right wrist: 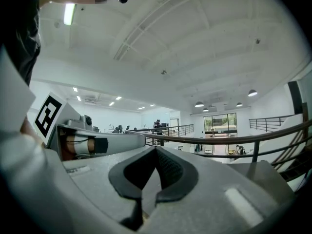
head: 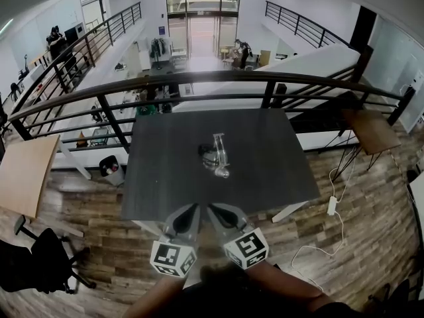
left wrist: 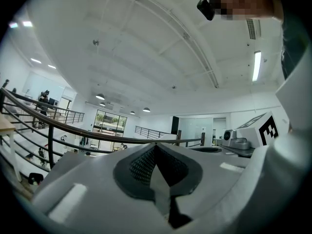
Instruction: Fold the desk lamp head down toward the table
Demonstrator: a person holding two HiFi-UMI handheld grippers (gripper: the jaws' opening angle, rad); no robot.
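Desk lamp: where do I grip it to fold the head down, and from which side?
Likely the desk lamp by its pale rounded end, which points toward you; come from the near table edge with the right gripper. Too small to be sure.

**Upper level of an open white hall**

Wood-plank floor [head: 371, 211]. A dark table [head: 265, 171] stands against a curved black railing [head: 218, 78], and beyond the railing a lower floor with desks is in view. Pale wooden desk [head: 23, 174] at left, with a black office chair [head: 46, 260] near it. Small brown table [head: 371, 130] at right, by the railing. White power strip [head: 332, 205] lies on the floor with its cable trailing. Bin [head: 111, 169] left of the dark table. Tall glass doors [head: 202, 5] at the far end let in bright daylight. White ceiling [left wrist: 146, 43], one long strip light [left wrist: 257, 65], round lamps farther off.
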